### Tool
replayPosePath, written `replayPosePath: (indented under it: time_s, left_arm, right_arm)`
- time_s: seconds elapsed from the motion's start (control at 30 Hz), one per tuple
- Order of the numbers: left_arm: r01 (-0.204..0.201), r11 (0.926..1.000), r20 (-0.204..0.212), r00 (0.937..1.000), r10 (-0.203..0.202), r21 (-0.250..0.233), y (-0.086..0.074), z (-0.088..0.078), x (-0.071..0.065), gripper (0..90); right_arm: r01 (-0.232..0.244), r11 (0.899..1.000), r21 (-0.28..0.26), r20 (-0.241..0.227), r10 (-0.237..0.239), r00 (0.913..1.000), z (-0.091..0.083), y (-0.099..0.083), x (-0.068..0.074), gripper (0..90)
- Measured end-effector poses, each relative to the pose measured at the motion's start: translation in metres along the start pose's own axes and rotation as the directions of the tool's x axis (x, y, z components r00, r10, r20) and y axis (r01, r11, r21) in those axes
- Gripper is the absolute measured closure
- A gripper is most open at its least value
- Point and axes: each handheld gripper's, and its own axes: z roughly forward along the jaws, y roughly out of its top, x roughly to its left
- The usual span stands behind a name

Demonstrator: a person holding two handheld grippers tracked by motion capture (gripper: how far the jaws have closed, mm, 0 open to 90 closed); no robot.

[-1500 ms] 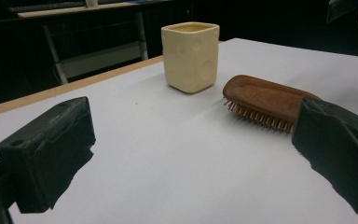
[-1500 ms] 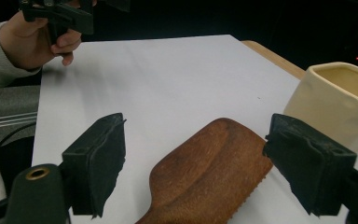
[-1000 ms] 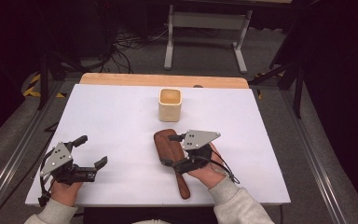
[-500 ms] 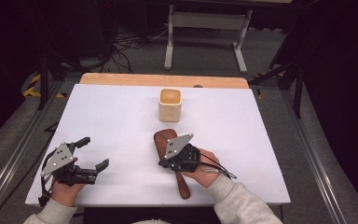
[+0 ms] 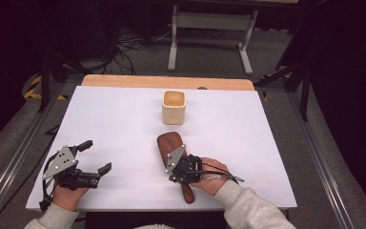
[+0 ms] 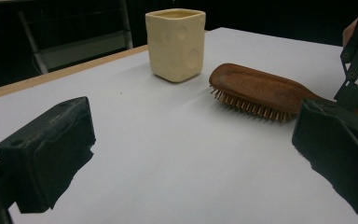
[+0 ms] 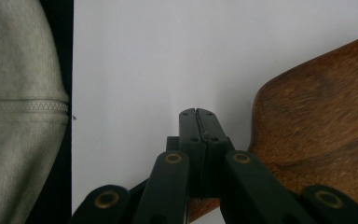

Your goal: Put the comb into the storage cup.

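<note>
The hairbrush [image 5: 170,149] lay lengthwise toward the person. The right tongs [image 5: 177,172], clenched empty, hovered over its handle. The left tongs [image 5: 95,157] gaped, well apart.

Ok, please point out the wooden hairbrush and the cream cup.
wooden hairbrush [image 6: 256,88], left gripper view, on the smooth brown back of its head
cream cup [image 5: 174,107], high view, on its front wall below the rim

A lab or workshop: white table [image 5: 124,119] on a grey floor [image 5: 209,52], loose cables [image 5: 128,45], metal stand [image 5: 209,19] beyond.
</note>
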Motion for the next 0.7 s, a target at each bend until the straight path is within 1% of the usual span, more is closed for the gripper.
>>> replayPosePath:
  time_s: [0.13,0.17,0.23,0.27,0.3,0.33,0.4,0.47,0.5,0.53,0.57,0.63,0.67,0.7]
  left_arm:
    - [0.002,1.0,-0.004,1.0,-0.002,0.001,0.0,0.0,0.0,0.2]
    - [0.002,1.0,-0.004,1.0,-0.002,0.001,0.0,0.0,0.0,0.3]
    - [-0.006,1.0,-0.009,0.9999,0.006,0.0,0.0,0.0,0.0,0.3]
    - [-0.002,1.0,-0.01,1.0,0.002,-0.002,0.0,0.0,0.0,0.3]
    - [-0.002,1.0,-0.01,1.0,0.002,-0.002,0.0,0.0,0.0,0.3]
    - [0.0,1.0,-0.009,1.0,0.0,-0.003,0.0,0.0,0.0,0.3]
    - [0.0,1.0,-0.009,1.0,0.0,-0.003,0.0,-0.001,0.0,0.3]
    - [-0.001,1.0,-0.009,1.0,0.001,0.0,0.0,-0.001,0.0,0.3]
    - [-0.006,1.0,-0.011,0.9999,0.006,0.0,0.0,0.0,0.0,0.3]
    - [-0.001,1.0,-0.009,1.0,0.001,-0.001,0.0,0.0,0.0,0.3]
    - [-0.001,1.0,-0.008,1.0,0.001,-0.001,0.0,0.0,0.0,0.3]
    - [-0.002,1.0,-0.009,1.0,0.002,-0.001,0.0,0.0,0.0,0.3]
    - [-0.002,1.0,-0.008,1.0,0.002,-0.001,0.0,0.0,0.0,0.3]
    - [-0.004,1.0,-0.011,0.9999,0.004,0.004,0.0,-0.001,0.0,0.3]
  right_arm:
    - [0.0,0.999,0.037,-0.001,0.0,1.0,0.004,-0.002,0.001,90.0]
    - [-0.007,0.999,0.053,-0.004,0.007,1.0,0.004,-0.003,0.001,90.0]
    - [-0.011,0.998,0.063,-0.002,0.012,0.9999,0.005,-0.004,0.001,90.0]
    - [-0.003,0.998,0.071,-0.002,0.003,1.0,0.005,-0.006,0.001,90.0]
    - [-0.007,0.997,0.081,-0.001,0.007,1.0,0.004,-0.007,0.001,90.0]
    - [-0.014,0.996,0.083,0.0,0.014,0.9999,0.003,-0.01,0.001,90.0]
    - [-0.014,0.996,0.087,0.018,0.012,0.9998,0.001,-0.013,-0.002,90.0]
    - [-0.017,0.996,0.088,0.021,0.016,0.9997,0.0,-0.016,-0.003,90.0]
    - [-0.028,0.995,0.093,0.017,0.027,0.9995,-0.001,-0.018,-0.004,90.0]
    - [-0.032,0.995,0.098,0.035,0.029,0.999,-0.003,-0.02,-0.006,90.0]
    - [-0.024,0.995,0.096,0.04,0.02,0.999,-0.003,-0.022,-0.008,90.0]
    - [-0.034,0.995,0.096,0.04,0.03,0.9987,-0.004,-0.024,-0.011,90.0]
    - [-0.05,0.993,0.106,0.054,0.044,0.9976,-0.006,-0.026,-0.012,90.0]
    - [-0.047,0.993,0.108,0.061,0.04,0.9973,-0.006,-0.027,-0.013,90.0]
